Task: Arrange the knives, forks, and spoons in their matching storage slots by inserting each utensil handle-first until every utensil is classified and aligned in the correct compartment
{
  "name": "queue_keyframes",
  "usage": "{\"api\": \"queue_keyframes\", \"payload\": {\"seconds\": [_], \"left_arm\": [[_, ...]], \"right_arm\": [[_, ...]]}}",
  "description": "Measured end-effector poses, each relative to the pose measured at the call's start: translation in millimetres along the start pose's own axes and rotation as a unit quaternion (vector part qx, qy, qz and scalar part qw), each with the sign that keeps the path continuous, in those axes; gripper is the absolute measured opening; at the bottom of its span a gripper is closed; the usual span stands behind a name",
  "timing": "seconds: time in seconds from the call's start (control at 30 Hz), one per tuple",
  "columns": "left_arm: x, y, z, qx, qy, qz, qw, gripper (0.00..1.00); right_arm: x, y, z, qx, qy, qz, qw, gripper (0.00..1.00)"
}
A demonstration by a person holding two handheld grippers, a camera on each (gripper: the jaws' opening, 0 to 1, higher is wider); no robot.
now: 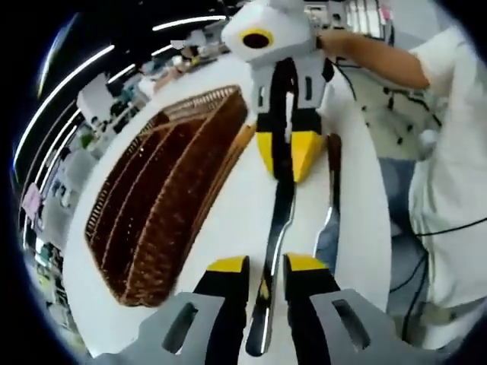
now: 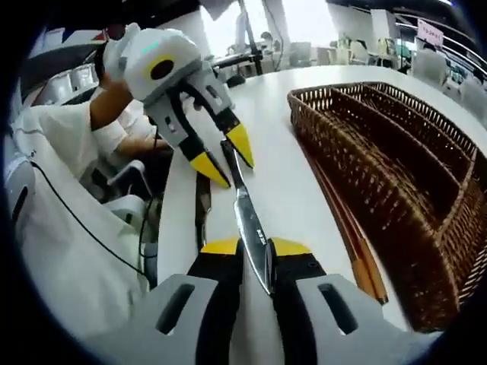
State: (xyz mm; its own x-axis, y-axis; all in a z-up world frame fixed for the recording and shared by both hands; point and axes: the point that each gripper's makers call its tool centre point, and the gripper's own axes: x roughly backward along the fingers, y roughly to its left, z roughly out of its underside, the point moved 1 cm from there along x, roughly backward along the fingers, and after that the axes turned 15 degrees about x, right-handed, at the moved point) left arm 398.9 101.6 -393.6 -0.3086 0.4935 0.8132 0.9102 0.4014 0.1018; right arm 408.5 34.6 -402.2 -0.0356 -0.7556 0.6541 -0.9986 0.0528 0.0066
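A table knife [image 1: 278, 220] lies lengthwise on the white table [image 1: 228, 228], spanning both grippers. In the right gripper view my right gripper [image 2: 257, 245] is shut on the knife's blade [image 2: 249, 217]. The left gripper [image 2: 226, 157] faces it, its yellow fingertips spread on either side of the thin handle end. In the left gripper view my left gripper [image 1: 266, 262] stands open around the knife, with a gap on each side. The right gripper [image 1: 287, 163] meets the knife's far end with its tips drawn together. A brown wicker tray [image 1: 163, 205] with long compartments lies left of the knife.
Wooden chopsticks [image 2: 354, 251] rest along the wicker tray's [image 2: 396, 182] near wall. Another dark-handled utensil [image 1: 332, 182] lies by the table edge beyond the knife, also seen as a utensil [image 2: 202, 205]. A person in a white shirt [image 1: 456, 167] stands at that edge.
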Motion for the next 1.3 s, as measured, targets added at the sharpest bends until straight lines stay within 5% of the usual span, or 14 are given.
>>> {"api": "queue_keyframes", "payload": {"seconds": [0.37,1.3], "left_arm": [[-7,14.2,-3.5,-0.012,0.043,0.004,0.9990,0.07],[-10,14.5,-0.9,0.022,0.070,0.049,0.9961,0.07]], "right_arm": [[1,2,0.6,-0.026,-0.003,-0.012,0.9996,0.13],[1,42,0.9,-0.012,0.015,-0.013,0.9997,0.13]]}}
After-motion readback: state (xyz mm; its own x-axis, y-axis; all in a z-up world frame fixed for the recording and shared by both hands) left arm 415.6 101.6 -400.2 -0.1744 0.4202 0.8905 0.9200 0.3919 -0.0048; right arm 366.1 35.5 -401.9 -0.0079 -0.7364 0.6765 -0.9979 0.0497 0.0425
